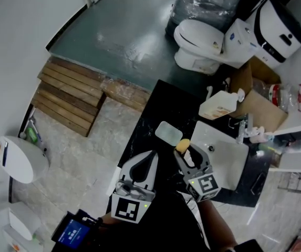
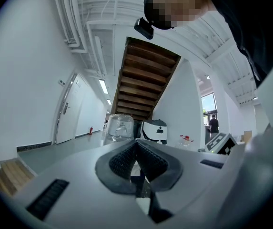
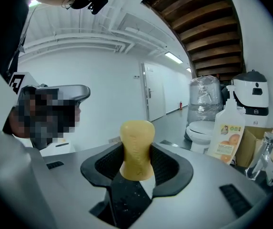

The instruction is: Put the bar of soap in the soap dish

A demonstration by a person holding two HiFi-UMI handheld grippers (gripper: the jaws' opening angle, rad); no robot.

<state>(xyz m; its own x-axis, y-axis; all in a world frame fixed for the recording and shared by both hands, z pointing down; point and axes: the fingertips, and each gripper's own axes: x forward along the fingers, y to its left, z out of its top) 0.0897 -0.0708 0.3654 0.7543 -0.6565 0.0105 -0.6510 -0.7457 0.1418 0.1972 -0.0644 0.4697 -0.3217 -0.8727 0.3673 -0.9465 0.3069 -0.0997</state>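
Now, left gripper (image 1: 151,156): jaws closed tip to tip with nothing between them; it hangs above the black counter (image 1: 145,122), left of the work.
Soap dish (image 1: 168,132): pale, translucent tray lying flat on the counter; nothing shows in it.
Bar of soap (image 3: 137,147): yellow, pinched at its lower part between the pads, its rounded end standing out past the tips.
Right gripper (image 1: 186,152): jaws closed on the soap, held above the counter edge beside the basin.
Key relation: the dish lies just ahead of the soap's free end, slightly to the left in the head view; the right gripper is plainly the nearer.
Long axis: the soap runs along the jaws; the dish appears to lie roughly crosswise to it, so a wrist turn may be needed.
Sink basin (image 1: 229,167): white; no loose item visible inside.
Detergent bottle (image 1: 218,108): on the counter behind the basin.
Cardboard box (image 1: 255,106): open, contents unclear.
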